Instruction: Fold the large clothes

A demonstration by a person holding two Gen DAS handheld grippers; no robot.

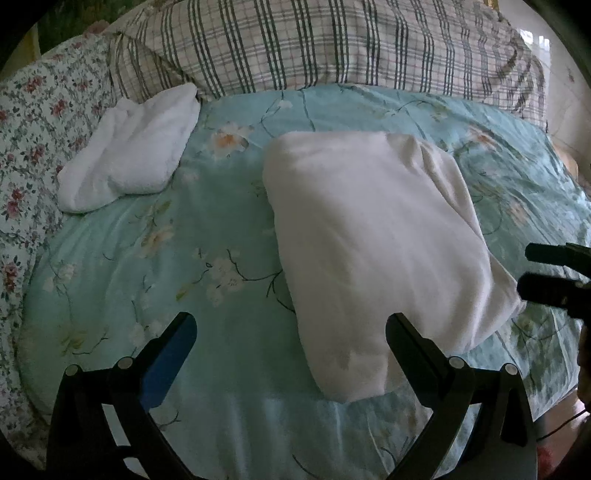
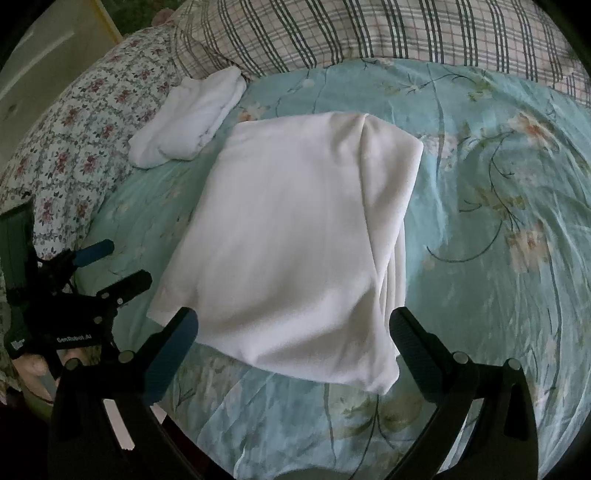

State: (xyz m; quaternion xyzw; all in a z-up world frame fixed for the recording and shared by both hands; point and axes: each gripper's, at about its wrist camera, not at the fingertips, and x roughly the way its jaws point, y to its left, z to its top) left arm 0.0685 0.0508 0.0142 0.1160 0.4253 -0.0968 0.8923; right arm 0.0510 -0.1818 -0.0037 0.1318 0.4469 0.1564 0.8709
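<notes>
A large white garment lies folded into a rough rectangle on the light blue floral bedspread. My left gripper is open just off the garment's near left edge, with nothing between its fingers. It also shows in the right wrist view as the left gripper, to the left of the garment. My right gripper is open above the garment's near edge and holds nothing. The right gripper appears again at the right edge of the left wrist view, beside the garment's right corner.
A smaller folded white cloth lies at the far left of the bed. A plaid pillow runs along the back. A red-flowered quilt covers the left side.
</notes>
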